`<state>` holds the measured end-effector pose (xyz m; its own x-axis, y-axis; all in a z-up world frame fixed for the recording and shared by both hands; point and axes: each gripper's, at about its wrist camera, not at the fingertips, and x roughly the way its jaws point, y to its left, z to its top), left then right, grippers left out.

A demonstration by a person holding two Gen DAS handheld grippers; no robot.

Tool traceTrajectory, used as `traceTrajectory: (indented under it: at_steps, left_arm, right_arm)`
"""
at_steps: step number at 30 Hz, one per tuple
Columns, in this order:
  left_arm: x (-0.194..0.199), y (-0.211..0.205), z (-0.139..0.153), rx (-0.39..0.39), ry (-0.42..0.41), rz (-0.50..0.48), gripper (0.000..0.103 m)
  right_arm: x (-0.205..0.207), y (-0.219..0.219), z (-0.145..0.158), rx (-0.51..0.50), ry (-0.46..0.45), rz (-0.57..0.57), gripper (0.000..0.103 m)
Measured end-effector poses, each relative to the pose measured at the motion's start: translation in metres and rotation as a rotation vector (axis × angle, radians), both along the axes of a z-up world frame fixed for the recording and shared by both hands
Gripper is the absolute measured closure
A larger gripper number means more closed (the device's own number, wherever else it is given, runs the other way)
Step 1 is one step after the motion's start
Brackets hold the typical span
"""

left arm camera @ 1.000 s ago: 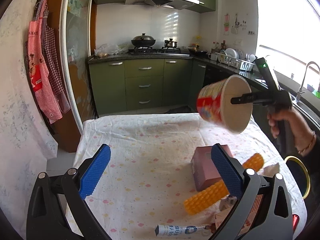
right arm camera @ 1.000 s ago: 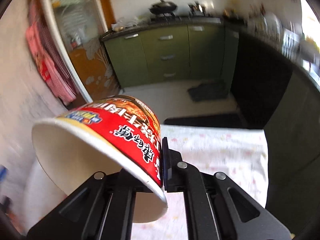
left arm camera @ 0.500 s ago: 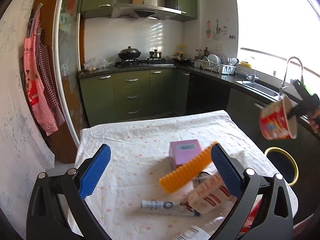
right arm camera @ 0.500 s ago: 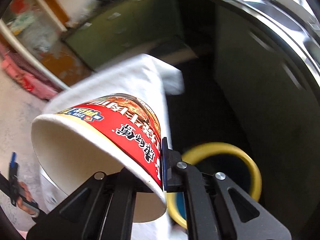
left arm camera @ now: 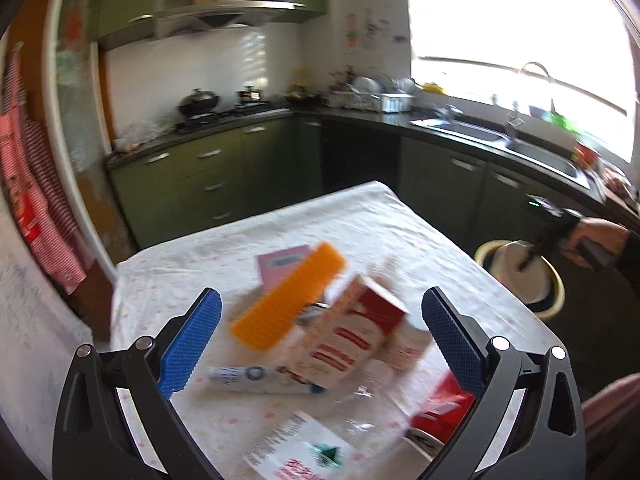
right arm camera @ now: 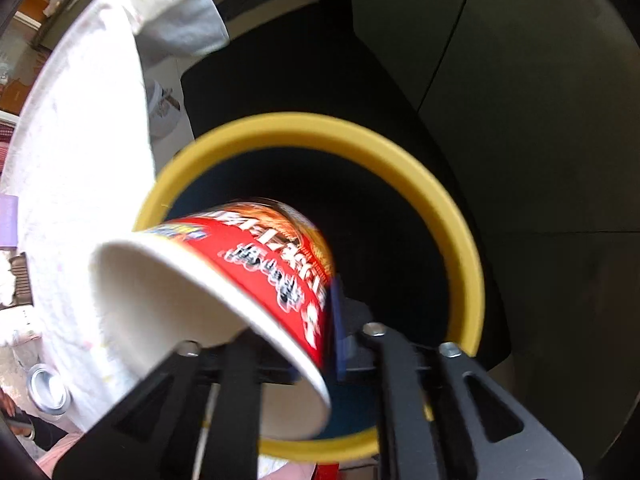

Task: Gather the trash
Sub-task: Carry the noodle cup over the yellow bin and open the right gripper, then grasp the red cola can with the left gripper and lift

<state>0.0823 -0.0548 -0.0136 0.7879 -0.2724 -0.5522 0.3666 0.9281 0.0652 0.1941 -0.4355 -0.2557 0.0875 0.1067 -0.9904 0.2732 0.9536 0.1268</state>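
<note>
A red and white noodle cup [right arm camera: 240, 288] hangs over the mouth of a yellow-rimmed bin [right arm camera: 460, 240], its rim pinched in my right gripper [right arm camera: 320, 344]. From the left wrist view the cup [left arm camera: 520, 276] sits over the bin [left arm camera: 554, 300] beside the table. My left gripper [left arm camera: 320, 344] is open and empty above a pile of trash: an orange ridged piece [left arm camera: 288, 300], a red and white carton [left arm camera: 344, 344], a tube [left arm camera: 256, 378], a pink box [left arm camera: 284, 264] and a red can [left arm camera: 436, 412].
The table [left arm camera: 360, 220] has a white spotted cloth; its corner hangs beside the bin [right arm camera: 120, 80]. Green cabinets [left arm camera: 208, 176] and a dark counter with a sink [left arm camera: 500, 140] run behind and to the right. A printed paper [left arm camera: 296, 456] lies at the table's near edge.
My right gripper has carried the cup off the table, to the right and down over the bin. My left gripper has moved right and closer over the trash pile, still open.
</note>
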Motion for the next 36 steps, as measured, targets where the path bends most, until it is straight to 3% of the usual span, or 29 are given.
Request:
traceTrajectory:
  at_steps: [1, 6, 10, 17, 24, 32, 36]
  left_arm:
    - [-0.003, -0.007, 0.0, 0.013, 0.006, -0.031, 0.004]
    - [-0.02, -0.038, -0.003, 0.048, 0.036, -0.187, 0.004]
    - [-0.04, -0.065, -0.011, 0.098, 0.043, -0.348, 0.004]
    - [-0.057, -0.114, -0.041, 0.286, 0.094, -0.54, 0.004]
    - [-0.037, -0.141, -0.071, 0.415, 0.286, -0.615, 0.004]
    - [-0.018, -0.153, -0.093, 0.546, 0.427, -0.644, 0.022]
    - [-0.013, -0.161, -0.105, 0.618, 0.456, -0.639, 0.031]
  right_arm:
    - [0.003, 0.004, 0.0, -0.01, -0.007, 0.008, 0.062]
    - [-0.006, 0.016, 0.023, 0.0, -0.099, 0.032, 0.062]
    - [-0.036, 0.027, 0.053, 0.043, -0.207, 0.051, 0.059]
    - [-0.07, 0.045, 0.074, 0.084, -0.306, 0.092, 0.053]
    - [-0.088, 0.074, 0.072, 0.115, -0.321, 0.152, 0.052]
    - [-0.113, 0.076, 0.075, 0.132, -0.331, 0.174, 0.051]
    - [-0.122, 0.071, 0.077, 0.136, -0.337, 0.175, 0.051]
